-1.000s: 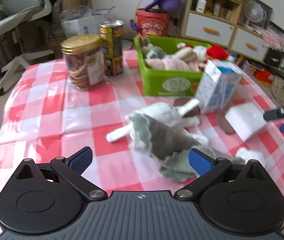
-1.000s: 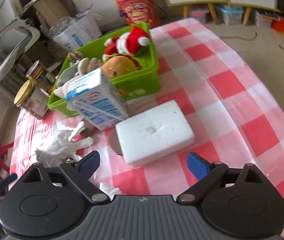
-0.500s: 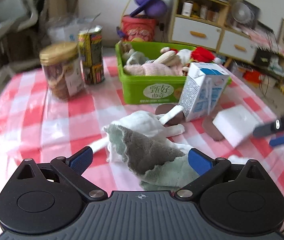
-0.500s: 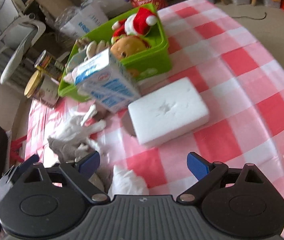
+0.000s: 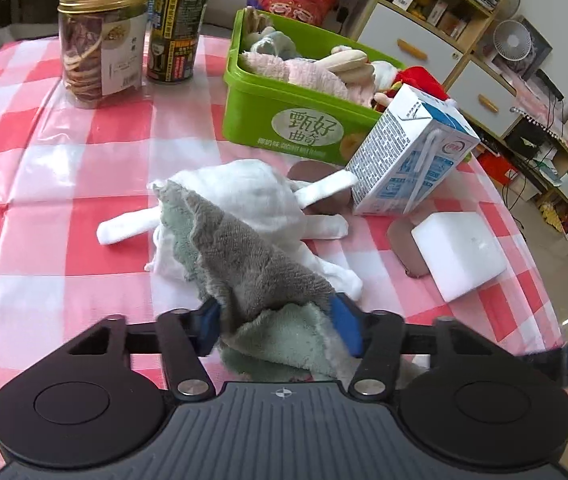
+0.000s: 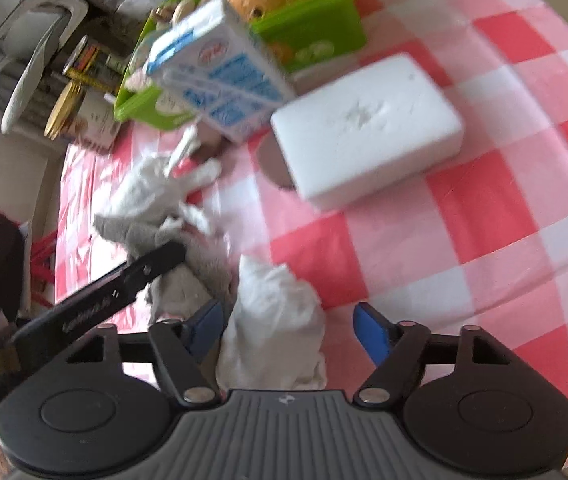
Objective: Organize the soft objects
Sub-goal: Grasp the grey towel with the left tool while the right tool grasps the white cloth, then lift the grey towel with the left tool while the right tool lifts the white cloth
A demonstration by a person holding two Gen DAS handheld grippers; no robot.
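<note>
Both grippers are down on the checked tablecloth (image 5: 63, 152), in front of the green bin (image 5: 284, 120) that already holds plush items. The left gripper (image 5: 279, 326) has just been closing, and its blue pads now pinch the near fold of the grey-green towel (image 5: 251, 256), which is draped over a white cloth (image 5: 243, 188) in one tangled heap. The right gripper (image 6: 288, 326) has likewise been narrowing around a small white crumpled cloth (image 6: 275, 312); one pad appears to touch it, the other stands clear, so no grip is made yet. Judged by their slump and folds, these pieces are light, limp and compressible, not fragile. A bunched fold gives the surest purchase; a loose edge may slip, and the towel could drag the white cloth along.
</note>
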